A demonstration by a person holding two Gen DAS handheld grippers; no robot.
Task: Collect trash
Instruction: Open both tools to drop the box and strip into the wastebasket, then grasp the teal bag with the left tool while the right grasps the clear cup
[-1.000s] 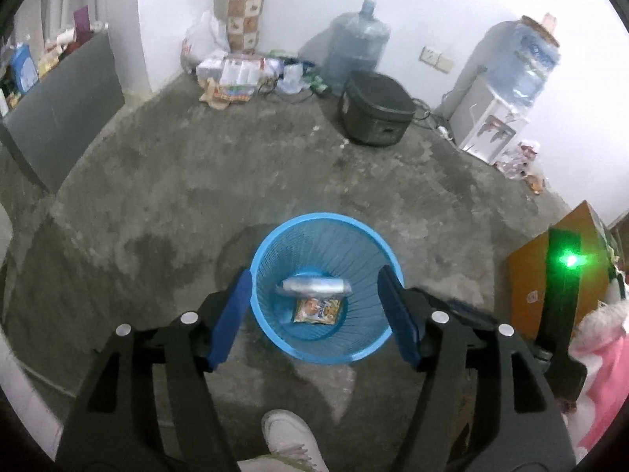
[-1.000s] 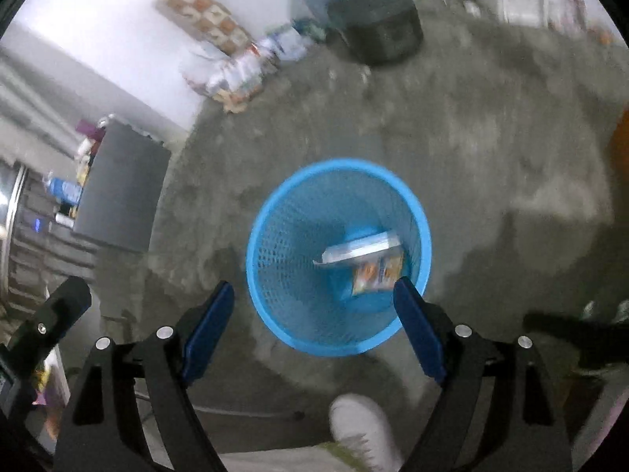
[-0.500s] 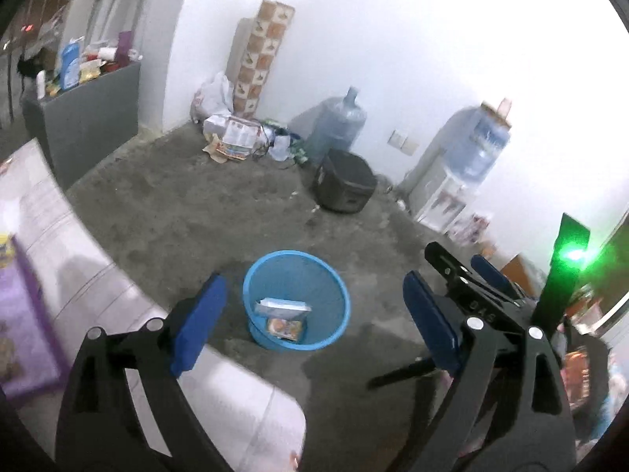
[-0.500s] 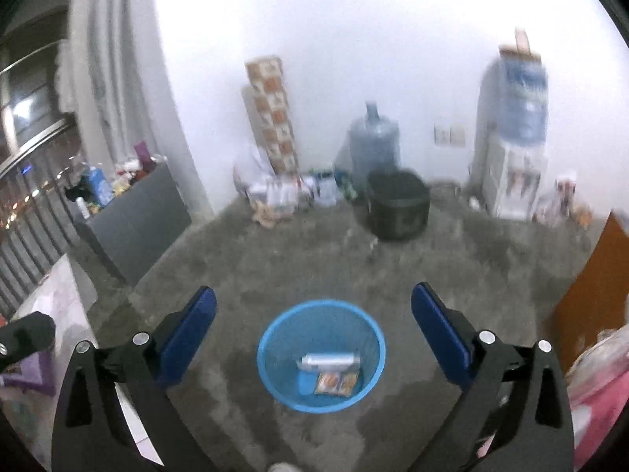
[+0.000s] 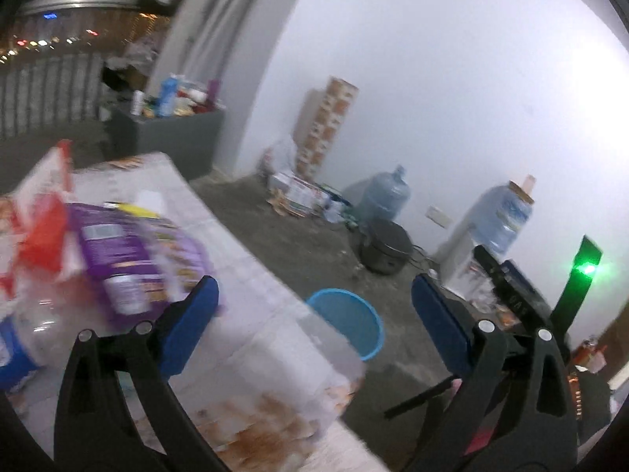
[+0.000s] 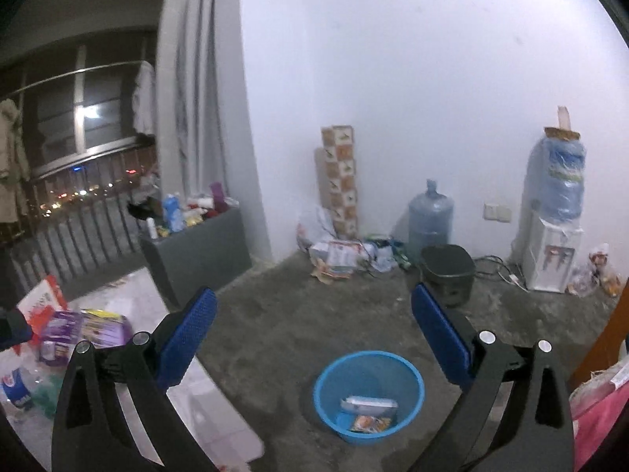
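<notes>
A blue mesh trash basket (image 6: 368, 393) stands on the concrete floor and holds a silver packet (image 6: 367, 404) and an orange snack wrapper (image 6: 367, 423). It also shows in the left wrist view (image 5: 348, 320) beyond the table edge. A white table (image 5: 251, 338) carries trash: a purple packet (image 5: 129, 259), a red and white bag (image 5: 43, 216) and a clear plastic bottle (image 5: 35, 326). My left gripper (image 5: 314, 310) is open and empty above the table's right edge. My right gripper (image 6: 312, 330) is open and empty, raised above the floor behind the basket.
A dark rice cooker (image 6: 448, 271), a water jug (image 6: 430, 222), a water dispenser (image 6: 554, 236) and a pile of boxes and papers (image 6: 338, 253) line the white wall. A grey cabinet (image 6: 196, 251) with bottles stands left. An orange box (image 6: 605, 338) is at right.
Both grippers rose from right over the basket and tilted up. The left one swung left over the table, so the trash on it came into view. Both stayed open.
</notes>
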